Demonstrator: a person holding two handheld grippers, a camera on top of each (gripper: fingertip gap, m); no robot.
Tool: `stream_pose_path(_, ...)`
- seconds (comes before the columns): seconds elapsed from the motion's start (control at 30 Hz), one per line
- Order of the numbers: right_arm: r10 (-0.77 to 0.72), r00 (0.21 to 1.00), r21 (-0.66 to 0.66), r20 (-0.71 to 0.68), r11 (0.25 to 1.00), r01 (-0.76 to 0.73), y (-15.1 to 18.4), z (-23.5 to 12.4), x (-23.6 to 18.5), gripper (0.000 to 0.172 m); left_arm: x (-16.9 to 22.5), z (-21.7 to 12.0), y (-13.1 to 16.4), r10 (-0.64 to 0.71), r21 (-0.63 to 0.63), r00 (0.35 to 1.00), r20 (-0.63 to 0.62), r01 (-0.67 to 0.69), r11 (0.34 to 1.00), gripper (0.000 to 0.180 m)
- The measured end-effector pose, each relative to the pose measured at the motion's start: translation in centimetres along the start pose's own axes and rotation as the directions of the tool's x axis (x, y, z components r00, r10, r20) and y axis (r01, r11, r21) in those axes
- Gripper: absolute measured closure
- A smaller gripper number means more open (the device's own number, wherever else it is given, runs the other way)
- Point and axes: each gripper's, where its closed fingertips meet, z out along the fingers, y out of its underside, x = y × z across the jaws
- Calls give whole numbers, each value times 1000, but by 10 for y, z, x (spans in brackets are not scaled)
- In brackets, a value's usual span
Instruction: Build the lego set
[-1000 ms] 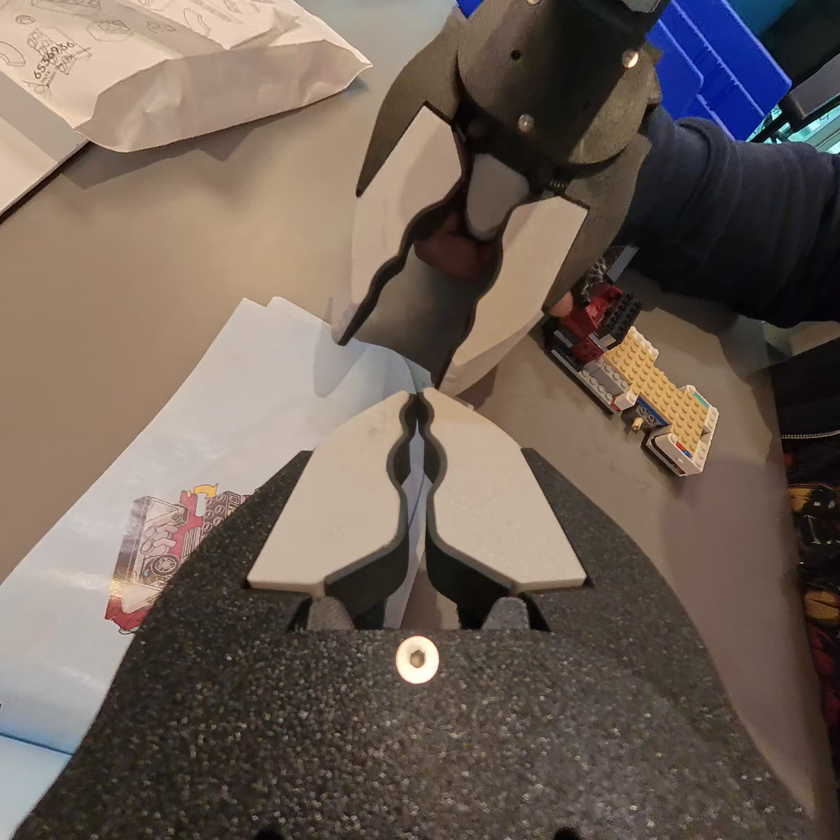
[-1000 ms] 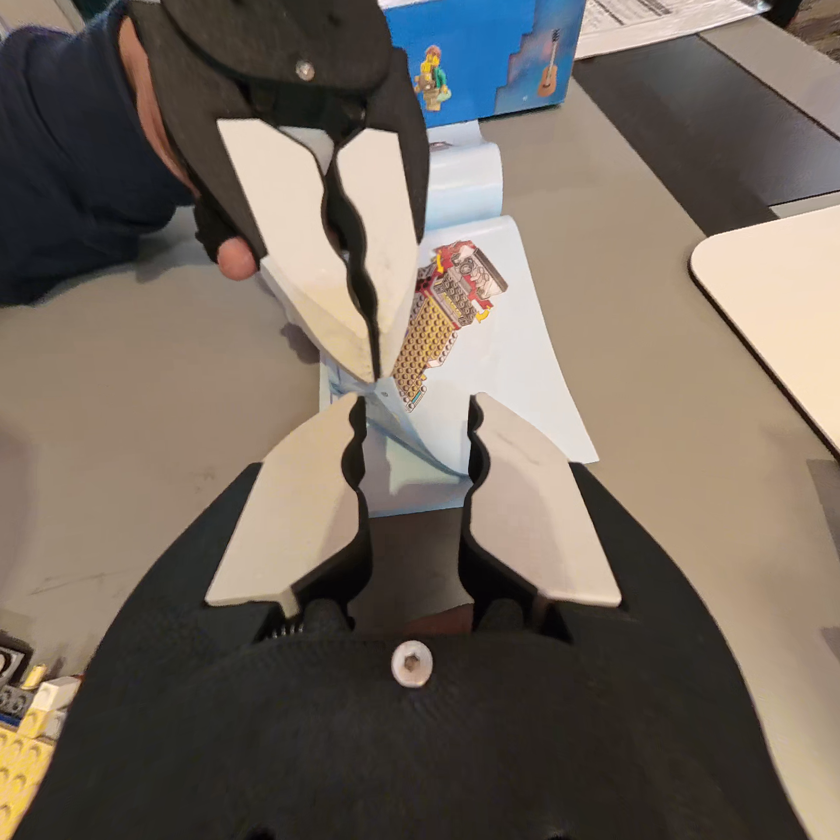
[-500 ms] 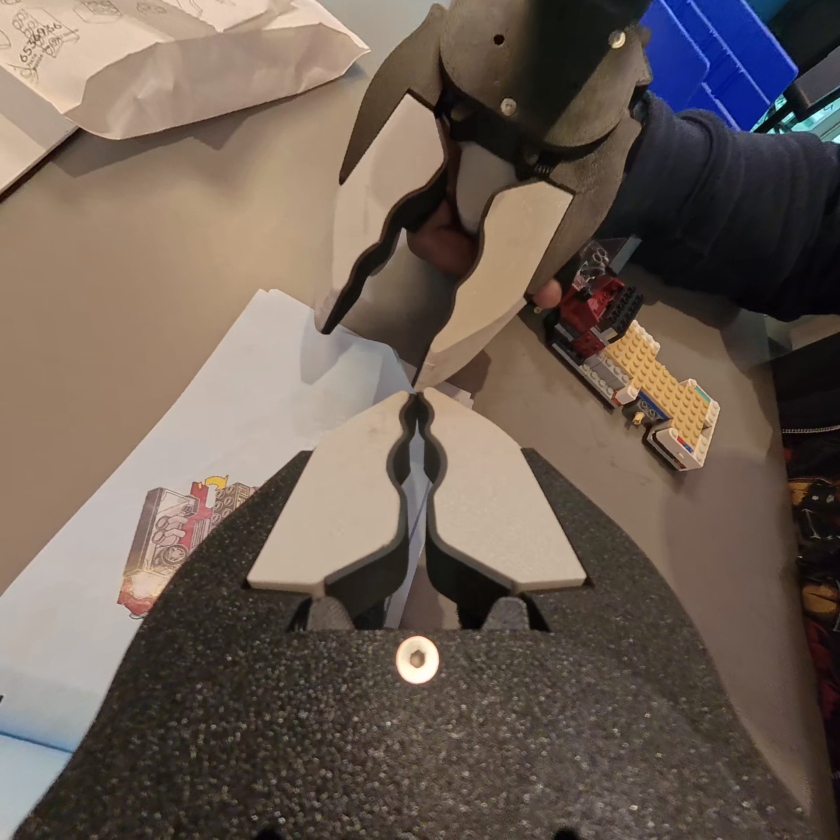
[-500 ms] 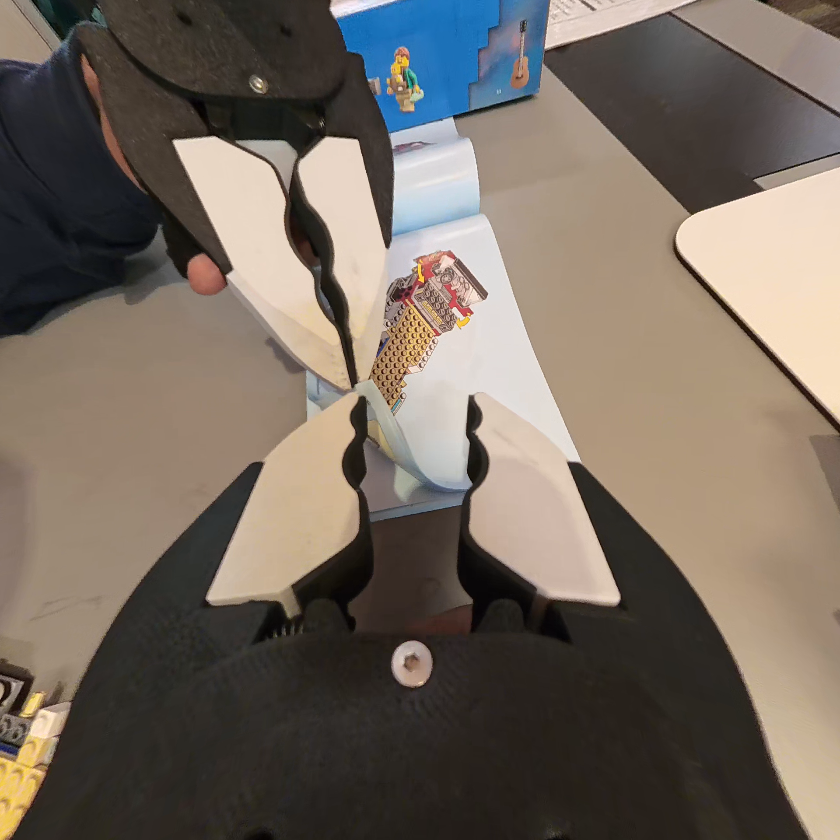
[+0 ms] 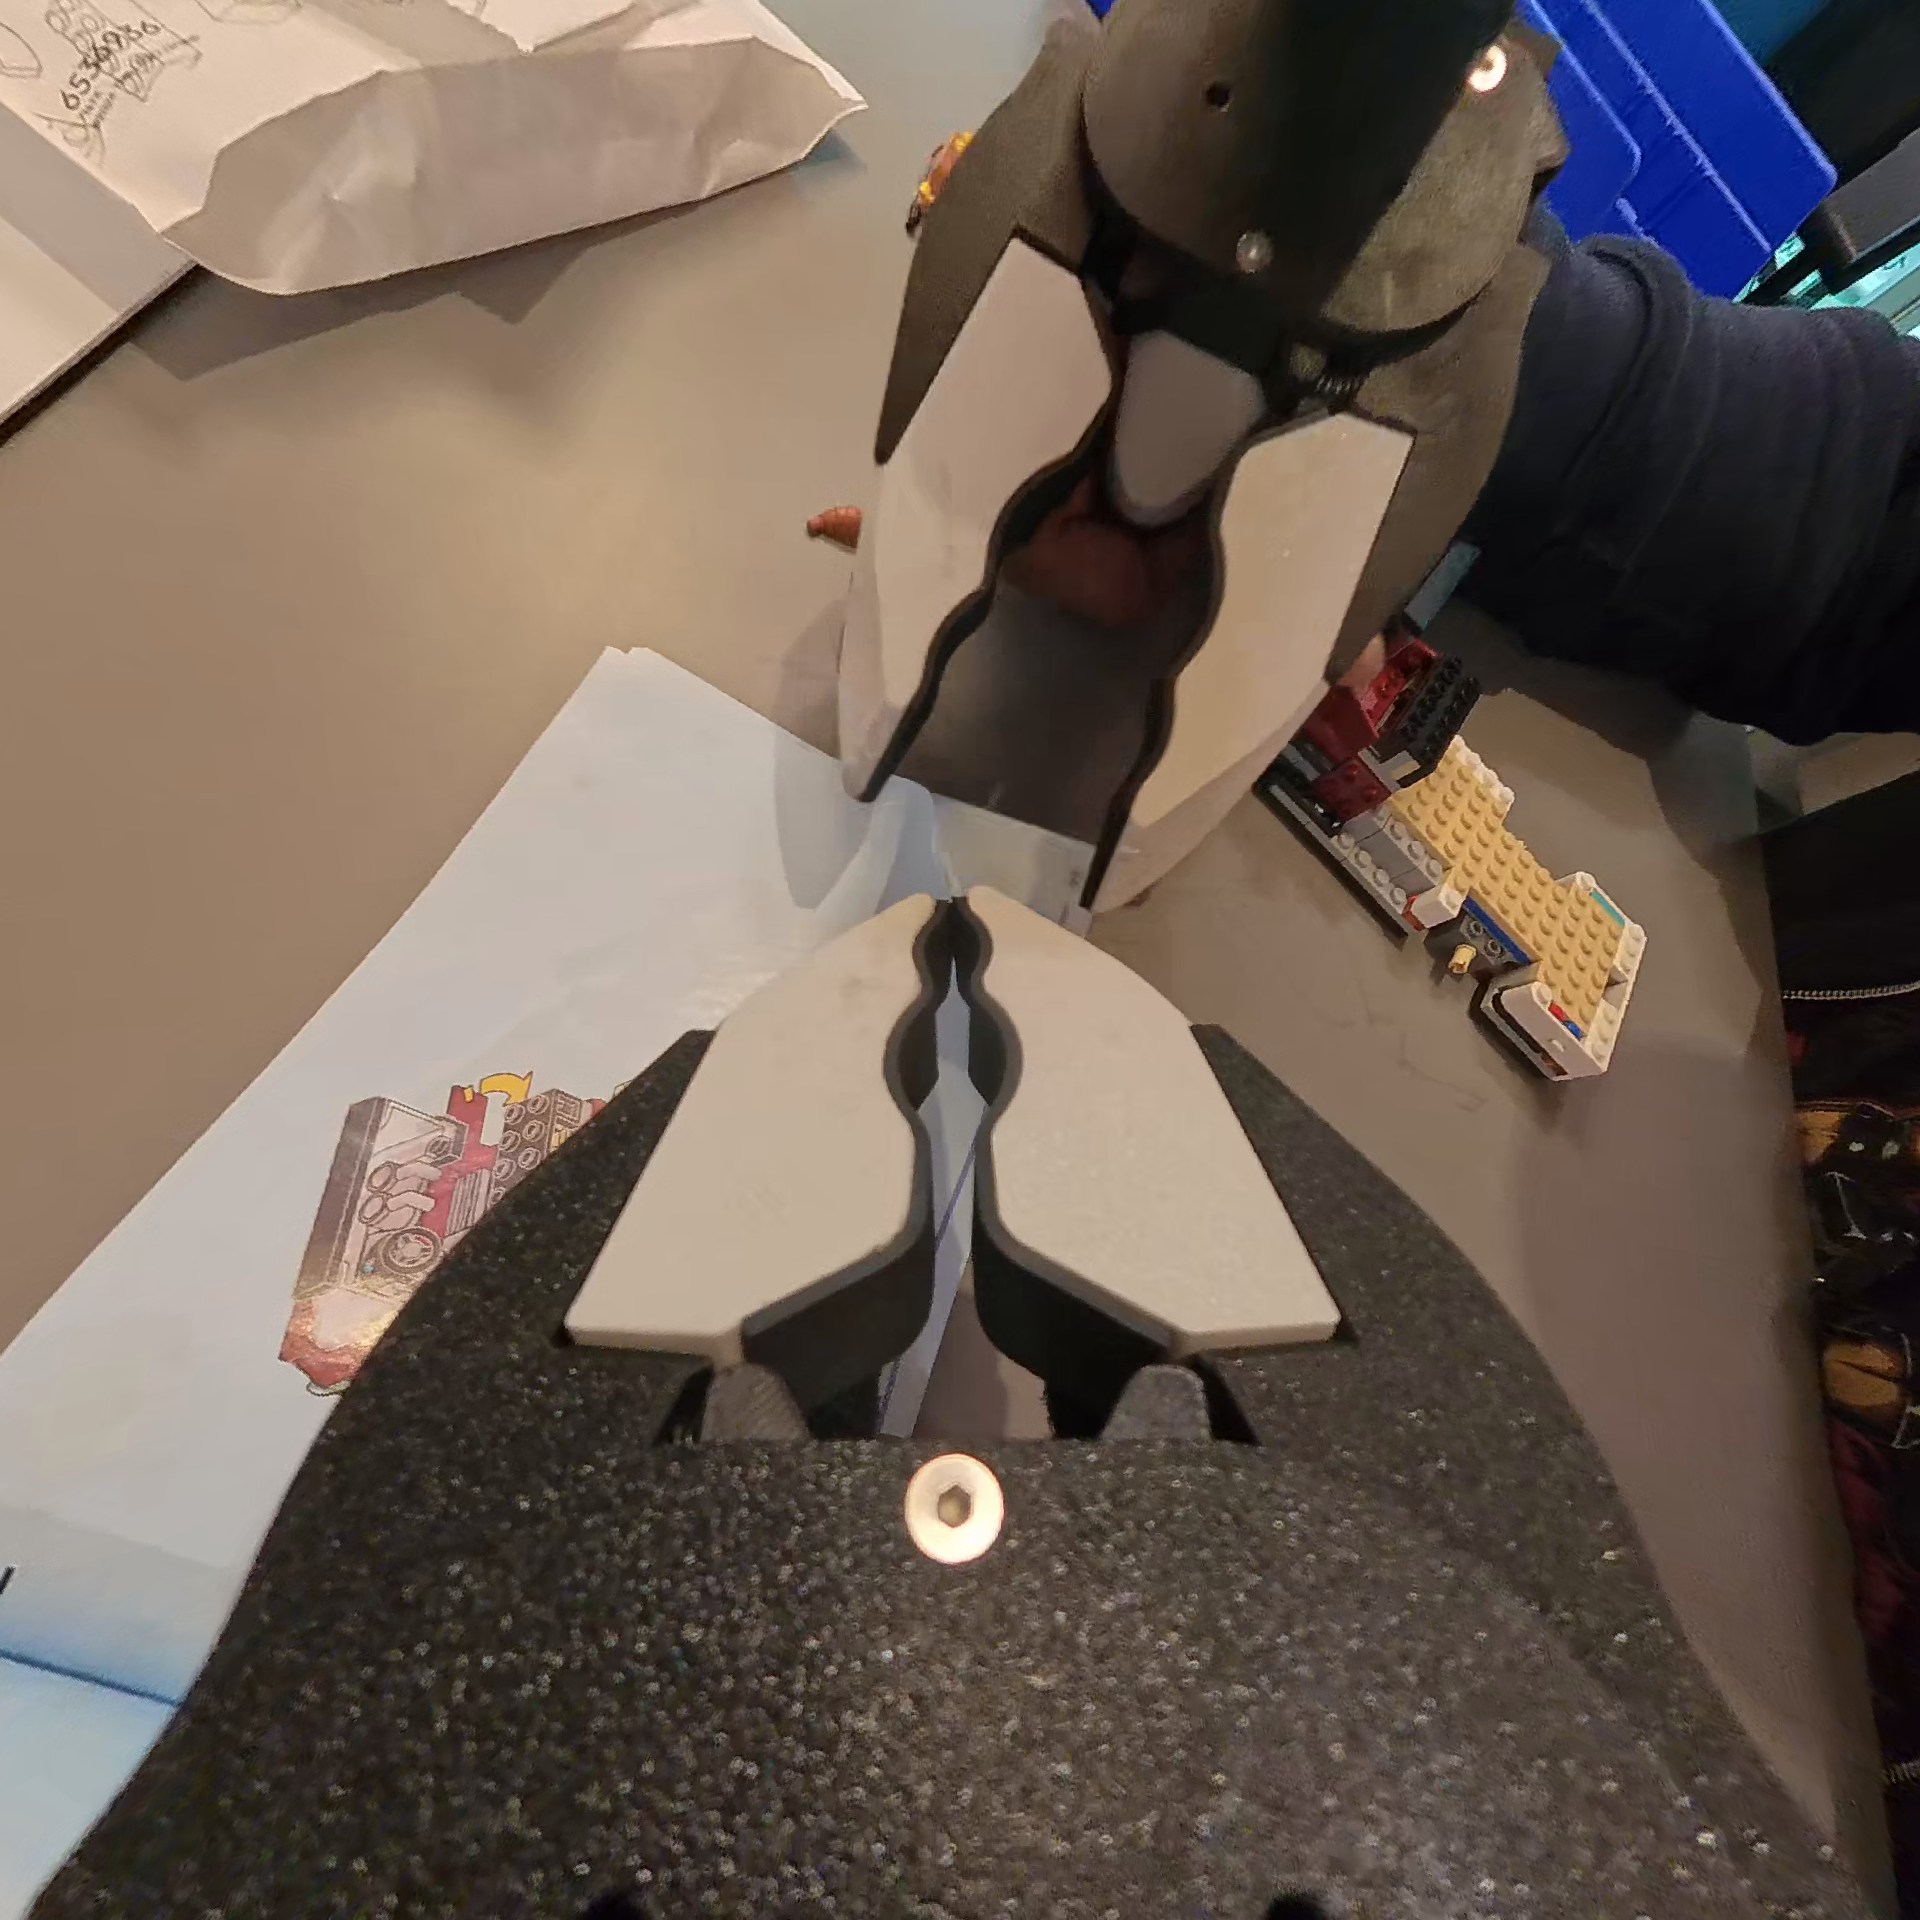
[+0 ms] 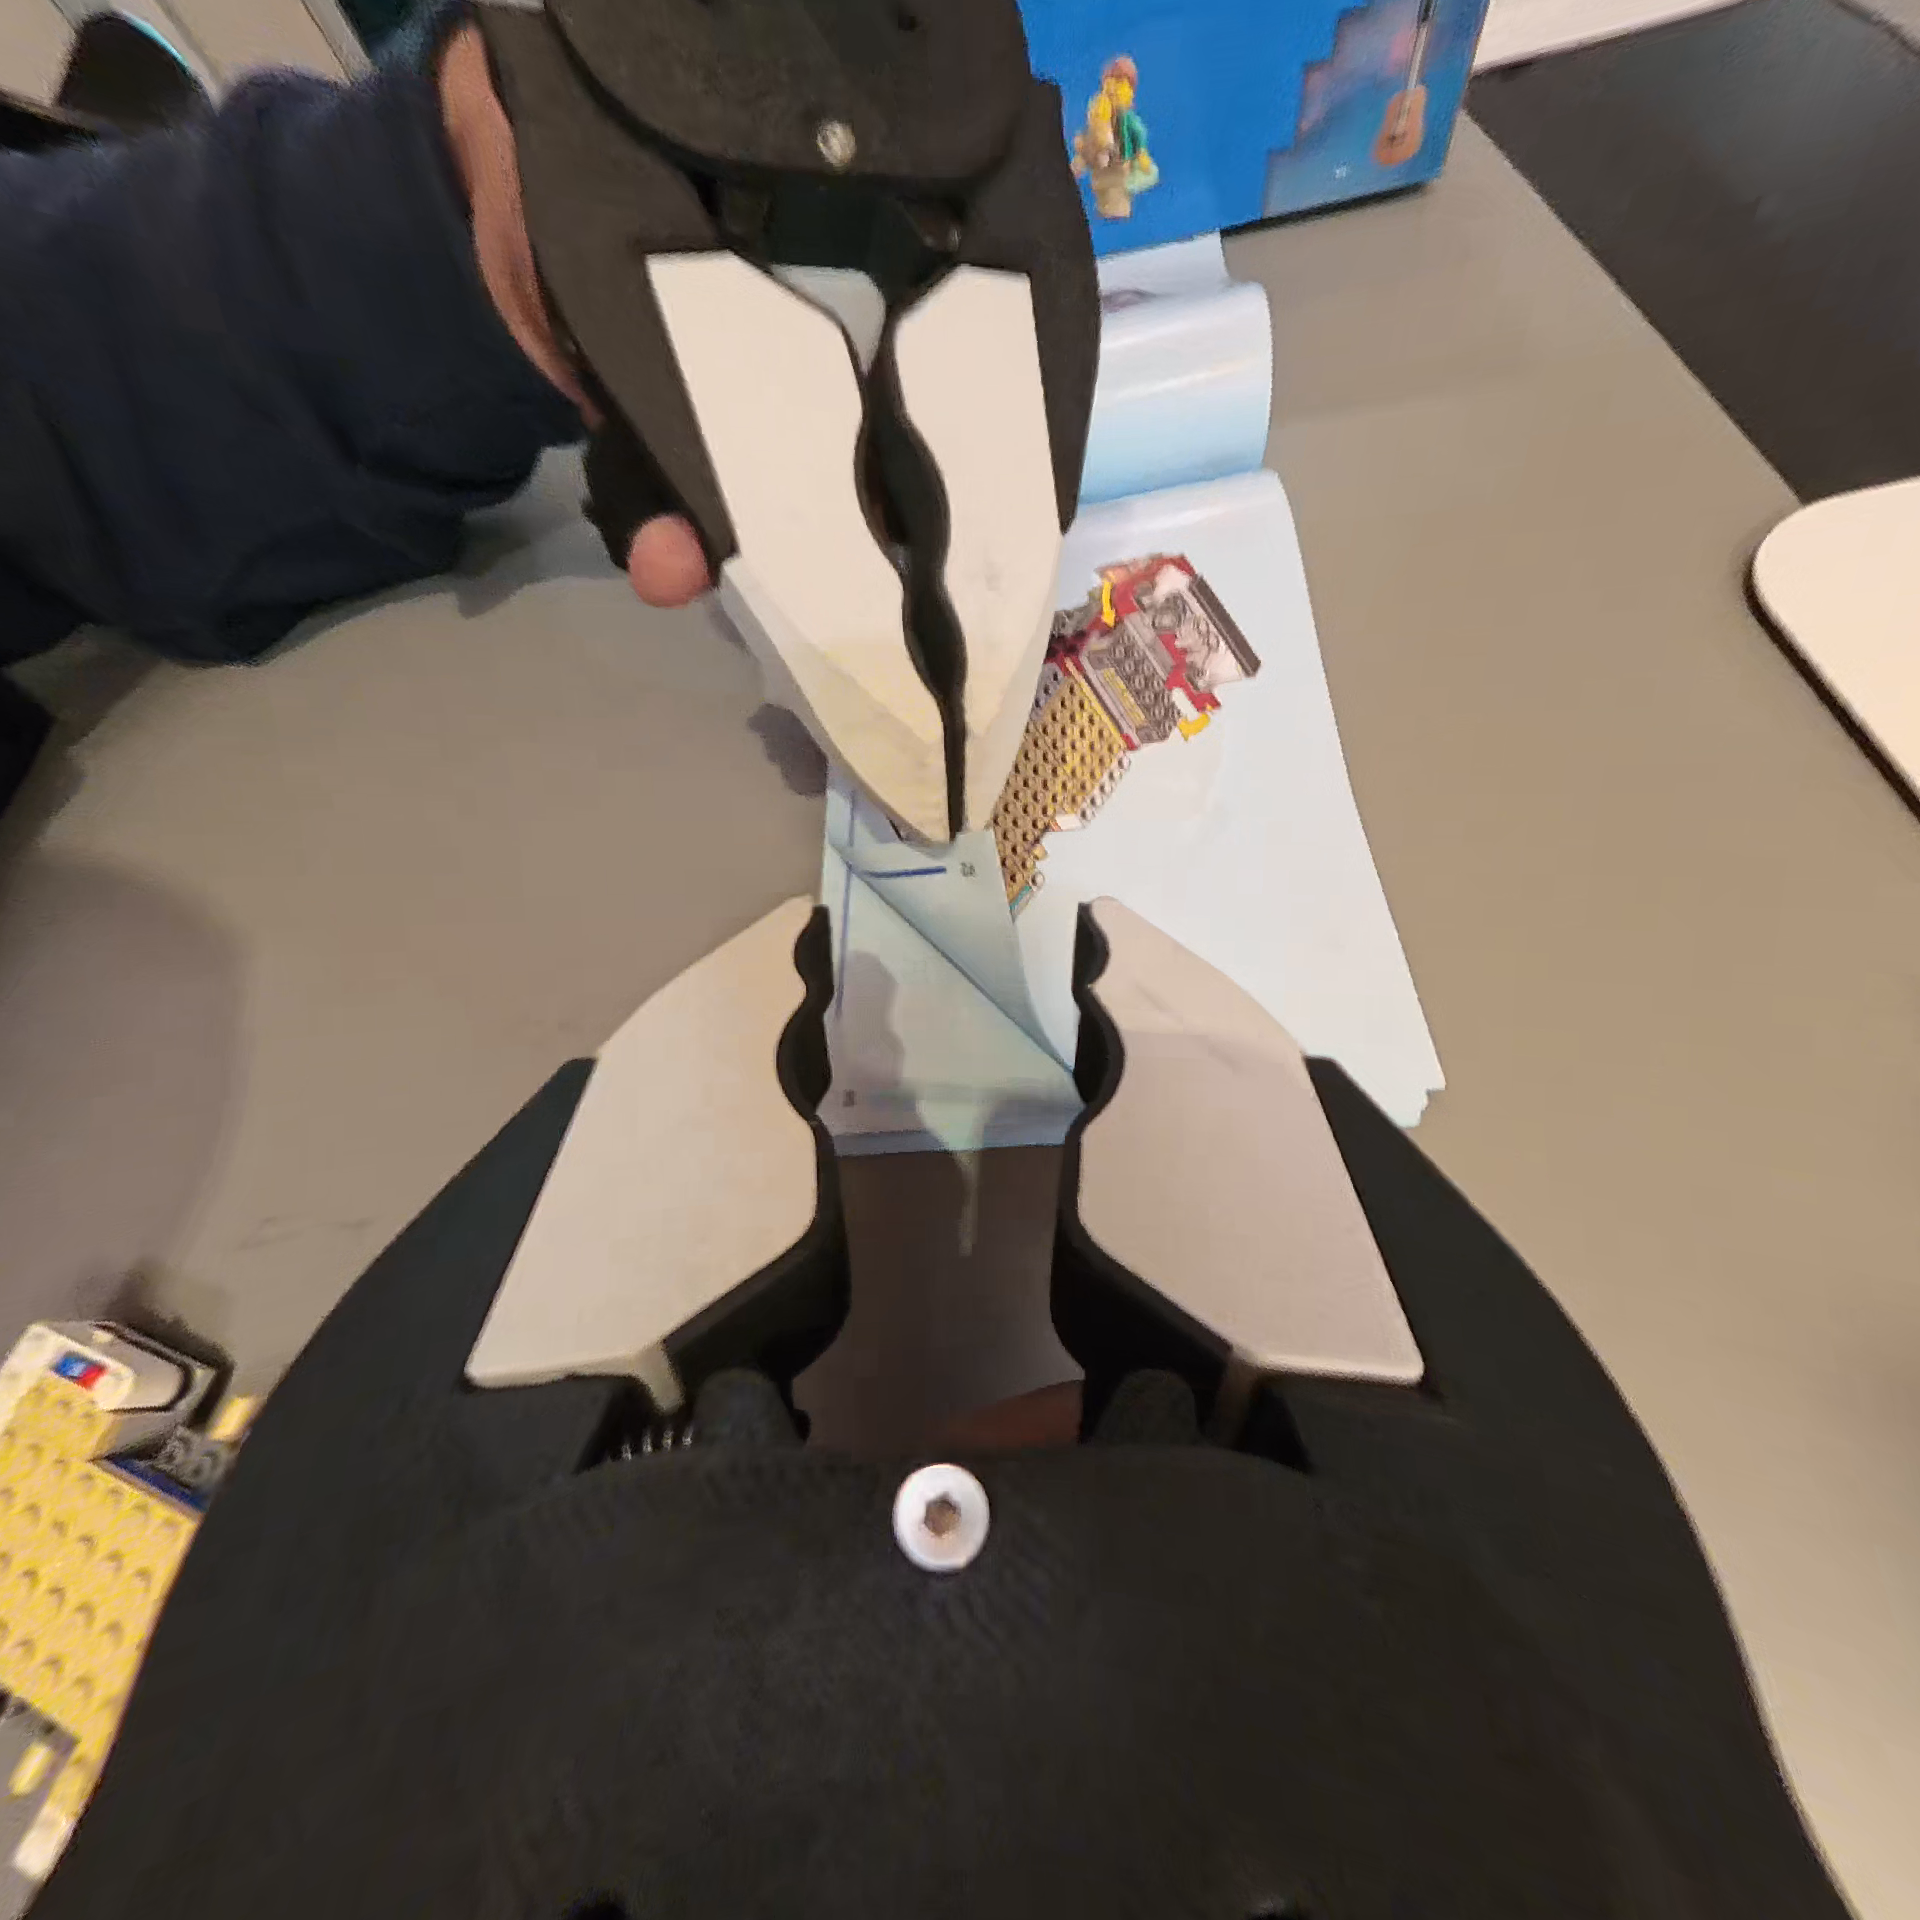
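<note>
A pale blue instruction booklet (image 5: 582, 883) lies open on the grey table; it also shows in the right wrist view (image 6: 1226, 883). My left gripper (image 5: 954, 902) is shut on the corner of its top page (image 6: 935, 935) and holds that corner lifted and folded diagonally over the booklet. The right wrist view shows the left gripper (image 6: 951, 831) with its tips pinched on the paper. My right gripper (image 6: 951, 914) is open, its fingers on either side of the booklet's near edge with nothing pressed between the pads. It faces the left gripper in the left wrist view (image 5: 982, 847).
A partly built brick model (image 5: 1496, 883) in tan, grey, red and black sits right of the booklet. A white paper bag (image 5: 436, 125) lies far left, blue crates (image 5: 1683, 135) behind. A blue box (image 6: 1247, 104) stands beyond the booklet, and a white board (image 6: 1849, 623) lies at right. Only a small space, under 4 cm, lies between the two pairs of fingers. It is some 15 cm from my right tips to the partly built brick model (image 5: 1496, 883). The right camera catches it too, in the right wrist view (image 6: 133, 1568).
The left gripper kept its pinch and drew the page corner further over, folding the page diagonally. The right gripper shifted slightly and stayed open.
</note>
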Motion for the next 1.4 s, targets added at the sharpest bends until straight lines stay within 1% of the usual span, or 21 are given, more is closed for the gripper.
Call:
stream_pose_path(0.17, 84, 996, 70, -38, 994, -81, -9, -4, 13, 129, 2, 0, 0, 6, -3, 1000, -6, -6, 1000, 180)
stream_pose_path(0.27, 113, 990, 46, -80, 993, -109, -3, 1, 21, 129, 3, 0, 1, 12, -7, 1000, -14, -13, 1000, 180)
stream_pose_path(0.53, 109, 988, -23, -113, 993, -113, 6, 7, 23, 131, 5, 3, 6, 14, -35, 1000, -26, -15, 999, 179)
stream_pose_path(0.73, 98, 990, -62, -106, 993, -105, 12, 8, 21, 131, 4, 2, 5, -1, -32, 1000, -20, 0, 999, 178)
stream_pose_path(0.9, 54, 996, -97, -68, 993, -61, 16, 6, 13, 130, 1, 1, 3, -15, -17, 1000, -11, 15, 1000, 180)
stream_pose_path(1.07, 58, 998, -75, -23, 995, -59, 12, 2, 7, 129, 0, 0, 3, -18, -14, 1000, -8, 18, 1000, 180)
stream_pose_path(1.2, 62, 998, -4, 15, 998, -62, -1, -5, 2, 128, 1, -1, 1, -12, -9, 1000, -6, 12, 1000, 180)
stream_pose_path(1.33, 83, 997, 11, -11, 997, -83, -1, -7, 9, 129, 3, -2, -1, 14, -2, 1000, -3, -14, 1000, 180)
stream_pose_path(1.4, 74, 997, -10, -22, 997, -74, 3, -4, 10, 129, 4, -2, -2, 22, 0, 1000, -5, -22, 1000, 180)
